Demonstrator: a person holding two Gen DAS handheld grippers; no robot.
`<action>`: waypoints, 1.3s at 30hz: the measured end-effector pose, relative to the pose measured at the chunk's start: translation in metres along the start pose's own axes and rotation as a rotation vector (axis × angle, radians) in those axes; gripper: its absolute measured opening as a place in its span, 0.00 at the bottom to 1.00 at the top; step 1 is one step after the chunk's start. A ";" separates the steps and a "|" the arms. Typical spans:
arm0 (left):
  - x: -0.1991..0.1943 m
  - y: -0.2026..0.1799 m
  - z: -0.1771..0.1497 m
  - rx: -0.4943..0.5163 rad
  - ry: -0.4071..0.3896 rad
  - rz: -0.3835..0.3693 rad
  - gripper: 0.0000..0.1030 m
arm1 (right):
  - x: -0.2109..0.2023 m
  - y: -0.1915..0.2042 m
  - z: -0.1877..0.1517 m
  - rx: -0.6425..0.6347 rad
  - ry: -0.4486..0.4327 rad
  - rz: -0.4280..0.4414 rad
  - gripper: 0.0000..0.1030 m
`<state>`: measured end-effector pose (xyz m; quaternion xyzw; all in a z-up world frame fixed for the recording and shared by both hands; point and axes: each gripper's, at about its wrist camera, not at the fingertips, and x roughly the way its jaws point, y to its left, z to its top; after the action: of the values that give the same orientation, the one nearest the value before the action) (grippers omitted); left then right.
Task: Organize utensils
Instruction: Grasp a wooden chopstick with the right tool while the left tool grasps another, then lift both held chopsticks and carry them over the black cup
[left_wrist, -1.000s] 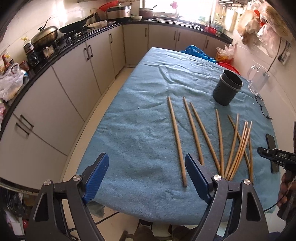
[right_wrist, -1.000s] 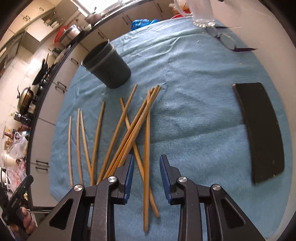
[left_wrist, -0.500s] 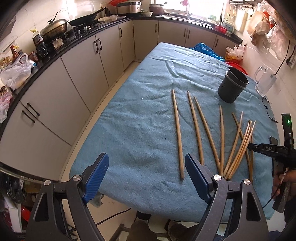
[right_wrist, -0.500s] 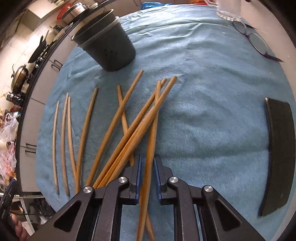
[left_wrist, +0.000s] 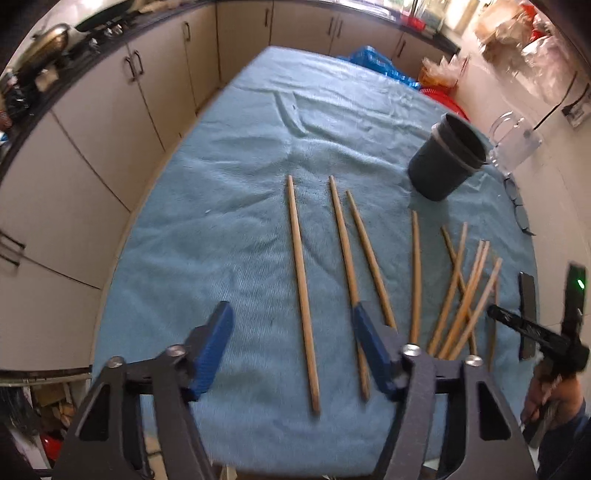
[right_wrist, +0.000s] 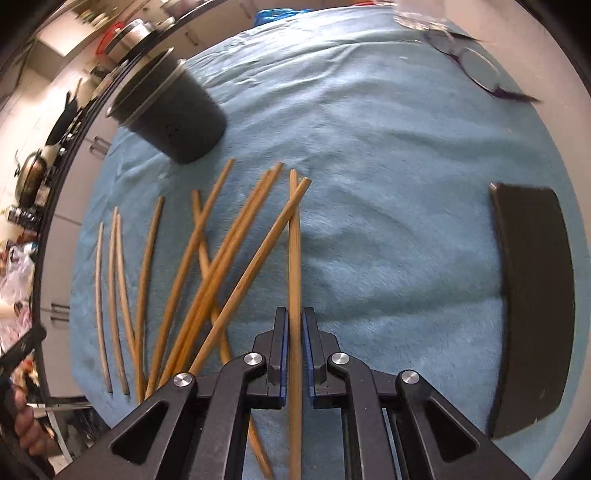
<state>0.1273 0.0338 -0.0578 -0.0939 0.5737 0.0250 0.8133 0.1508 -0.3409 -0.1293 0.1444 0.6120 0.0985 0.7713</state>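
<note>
Bamboo chopstick (right_wrist: 294, 258) pinched in my right claw (right_wrist: 294, 363) on the blue-clothed worktop (right_wrist: 388, 155); left claw (left_wrist: 291, 345), half-wide and closing, straddles another chopstick (left_wrist: 303, 295). Next, I judge: lift toward the dark holder (right_wrist: 173, 122).

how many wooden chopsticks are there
10 wooden chopsticks: four lie apart on the left of the blue cloth, five cross in a pile beside them, one is clamped in the right gripper. None seem hidden.
</note>
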 end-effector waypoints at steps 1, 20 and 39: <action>0.012 0.001 0.010 0.009 0.030 -0.023 0.58 | -0.001 -0.001 -0.002 0.012 -0.002 -0.008 0.08; 0.091 -0.023 0.062 0.139 0.160 0.061 0.06 | -0.002 -0.003 0.013 0.072 0.006 -0.112 0.08; -0.078 -0.027 0.043 0.129 -0.212 -0.154 0.06 | -0.128 0.034 -0.005 -0.001 -0.409 0.044 0.08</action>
<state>0.1444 0.0200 0.0328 -0.0819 0.4761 -0.0644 0.8732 0.1171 -0.3504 -0.0012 0.1743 0.4392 0.0843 0.8773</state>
